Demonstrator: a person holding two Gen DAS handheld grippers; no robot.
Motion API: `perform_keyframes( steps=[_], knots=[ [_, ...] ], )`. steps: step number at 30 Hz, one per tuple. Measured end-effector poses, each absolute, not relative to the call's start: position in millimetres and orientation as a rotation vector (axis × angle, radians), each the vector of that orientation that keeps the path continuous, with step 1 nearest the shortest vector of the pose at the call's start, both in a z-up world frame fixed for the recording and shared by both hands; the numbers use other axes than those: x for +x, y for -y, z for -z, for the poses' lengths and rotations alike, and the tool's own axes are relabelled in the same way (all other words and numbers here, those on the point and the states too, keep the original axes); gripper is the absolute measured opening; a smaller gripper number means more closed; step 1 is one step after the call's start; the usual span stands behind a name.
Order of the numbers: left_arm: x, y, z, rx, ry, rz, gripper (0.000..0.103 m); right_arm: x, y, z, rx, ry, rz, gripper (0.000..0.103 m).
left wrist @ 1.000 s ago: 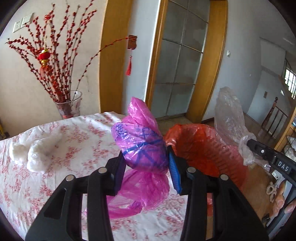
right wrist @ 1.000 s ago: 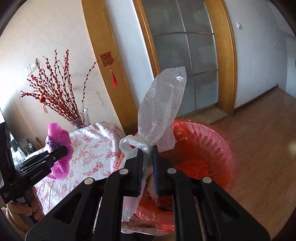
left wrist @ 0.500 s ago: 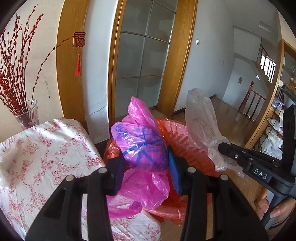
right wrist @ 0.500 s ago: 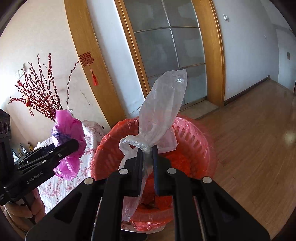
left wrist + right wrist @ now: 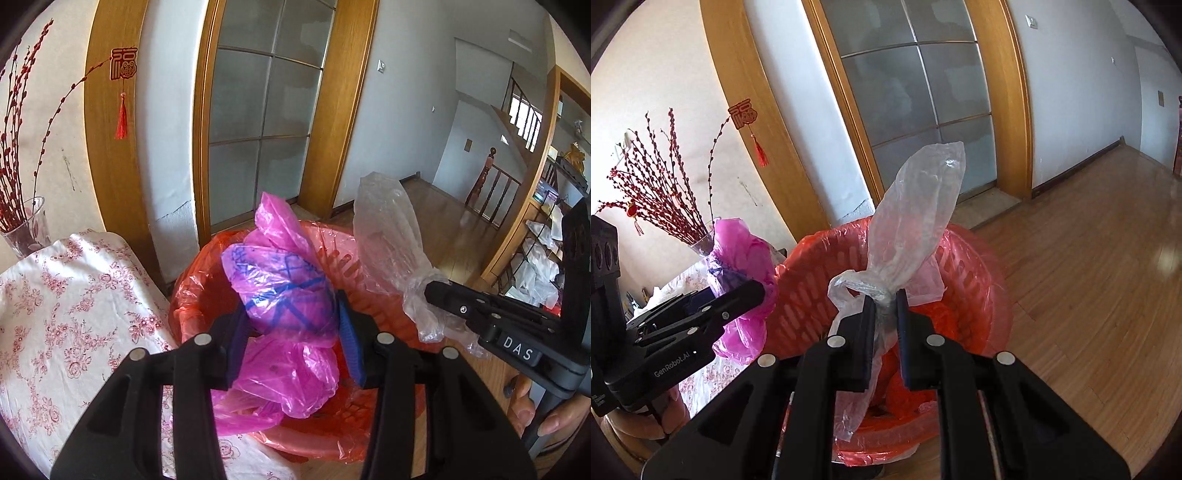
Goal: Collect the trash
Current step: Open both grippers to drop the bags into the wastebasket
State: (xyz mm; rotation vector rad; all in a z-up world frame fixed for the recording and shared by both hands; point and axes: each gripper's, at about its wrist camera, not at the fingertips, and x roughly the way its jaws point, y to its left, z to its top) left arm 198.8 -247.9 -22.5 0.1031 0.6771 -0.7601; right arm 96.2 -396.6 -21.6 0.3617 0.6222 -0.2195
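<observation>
My left gripper (image 5: 291, 317) is shut on a crumpled pink plastic bag (image 5: 284, 280) with blue print and holds it over the near rim of a red slatted trash basket (image 5: 207, 280) lined with a red bag. My right gripper (image 5: 885, 306) is shut on a clear plastic bag (image 5: 916, 214) and holds it above the same basket (image 5: 967, 273). In the left wrist view the right gripper (image 5: 436, 291) and clear bag (image 5: 391, 229) hang at the basket's right side. In the right wrist view the left gripper (image 5: 753, 291) and pink bag (image 5: 742, 258) are at the basket's left.
A table with a white and red floral cloth (image 5: 66, 314) stands left of the basket. A glass vase of red branches (image 5: 22, 221) sits at its far end. A wood-framed glass door (image 5: 266, 122) is behind, and wooden floor (image 5: 1089, 295) stretches to the right.
Both grippers have swung from the table towards the basket, carrying their bags. The basket is now nearer and more directly under both bags.
</observation>
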Motion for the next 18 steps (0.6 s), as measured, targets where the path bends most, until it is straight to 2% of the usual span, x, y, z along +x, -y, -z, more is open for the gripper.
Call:
perform_keyframes(
  steps=[8,10,12,14,18],
  knots=[
    [203,247,34,0.103,-0.708,0.743,0.056,99,402,33,0.387,-0.651,0.227,0.027],
    [204,244,36,0.103,-0.711,0.731,0.056,99,402,34,0.388,-0.654,0.235,0.027],
    [203,240,37,0.099,-0.708,0.718,0.056,97,404,35,0.39,-0.653,0.243,0.032],
    [204,234,35,0.091,-0.703,0.701,0.056,95,403,33,0.375,-0.645,0.256,0.047],
    [204,215,30,0.075,-0.679,0.652,0.056,93,400,30,0.342,-0.635,0.267,0.05]
  ],
)
